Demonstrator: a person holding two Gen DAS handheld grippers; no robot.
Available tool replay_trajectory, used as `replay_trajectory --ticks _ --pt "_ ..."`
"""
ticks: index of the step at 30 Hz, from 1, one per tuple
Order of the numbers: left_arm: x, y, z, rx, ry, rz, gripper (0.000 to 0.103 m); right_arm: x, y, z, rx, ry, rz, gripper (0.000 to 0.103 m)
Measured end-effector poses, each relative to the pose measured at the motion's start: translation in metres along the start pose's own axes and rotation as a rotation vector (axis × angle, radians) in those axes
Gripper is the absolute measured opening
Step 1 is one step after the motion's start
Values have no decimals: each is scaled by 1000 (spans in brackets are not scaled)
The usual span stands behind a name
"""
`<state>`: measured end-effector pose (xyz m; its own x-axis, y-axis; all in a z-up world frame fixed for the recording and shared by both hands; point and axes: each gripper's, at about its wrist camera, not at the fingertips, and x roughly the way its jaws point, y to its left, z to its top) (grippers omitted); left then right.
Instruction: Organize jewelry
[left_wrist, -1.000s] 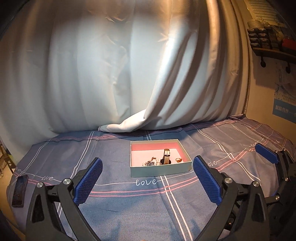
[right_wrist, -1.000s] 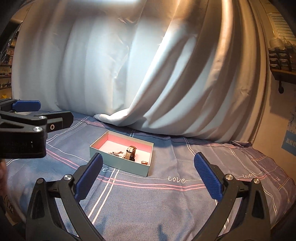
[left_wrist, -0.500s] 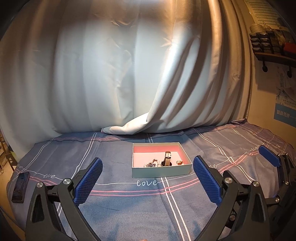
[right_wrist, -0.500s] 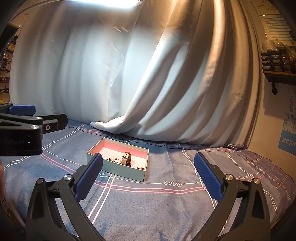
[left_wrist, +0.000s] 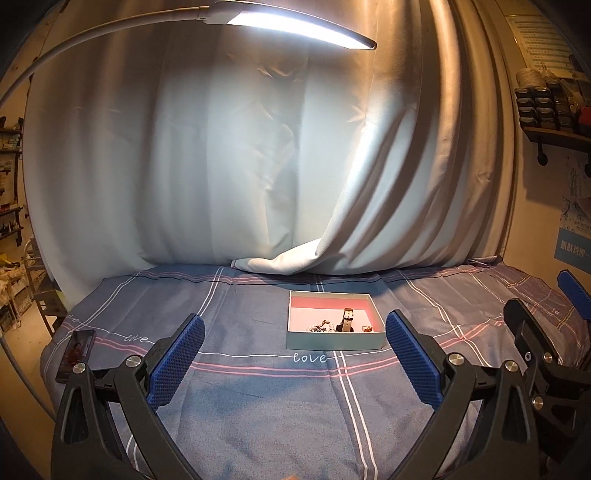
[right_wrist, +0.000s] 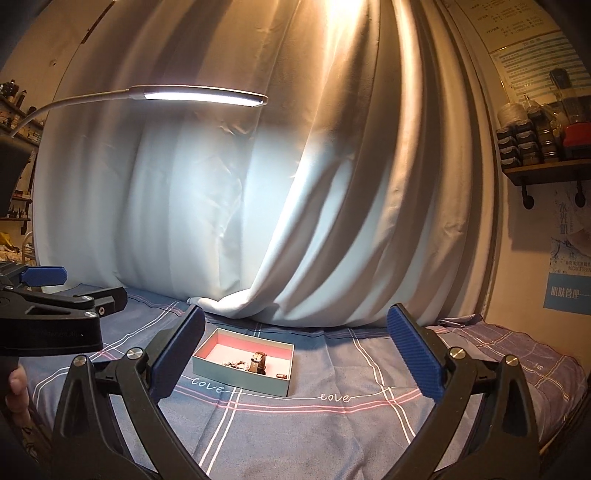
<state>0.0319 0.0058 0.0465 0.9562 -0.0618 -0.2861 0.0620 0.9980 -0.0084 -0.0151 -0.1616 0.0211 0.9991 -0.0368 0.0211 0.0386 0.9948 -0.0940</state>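
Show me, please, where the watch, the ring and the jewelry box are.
watch (left_wrist: 347, 320), left wrist view, on its strap.
ring (left_wrist: 366, 328), left wrist view, on its band.
jewelry box (left_wrist: 334, 340), left wrist view, on its front wall.

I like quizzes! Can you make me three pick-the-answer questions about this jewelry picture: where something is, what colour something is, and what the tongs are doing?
1. Where is the watch?
A. on the cloth
B. in the box
C. in the tongs

2. What colour is the box's inside wall?
A. pink
B. green
C. black

3. How are the left tongs and right tongs?
A. both shut
B. one holds a ring
C. both open, empty

Answers: B, it stands beside the chain and ring; A, the far wall shows pink; C, wide gaps, nothing held.
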Motion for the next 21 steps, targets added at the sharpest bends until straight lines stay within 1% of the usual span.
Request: replay_trajectory --ticks 3,6,9,21 --pt "-5 -2 1 6 -21 15 97 3 1 -1 -4 12 7 97" --pt "-6 -4 1 0 -20 29 97 5 1 -2 -9 24 7 97" --pt "-7 -4 1 -5 -14 17 97 8 2 -3 -15 37 12 97" --pt "-2 -2 1 -12 7 6 97 11 8 -3 -30 39 22 97"
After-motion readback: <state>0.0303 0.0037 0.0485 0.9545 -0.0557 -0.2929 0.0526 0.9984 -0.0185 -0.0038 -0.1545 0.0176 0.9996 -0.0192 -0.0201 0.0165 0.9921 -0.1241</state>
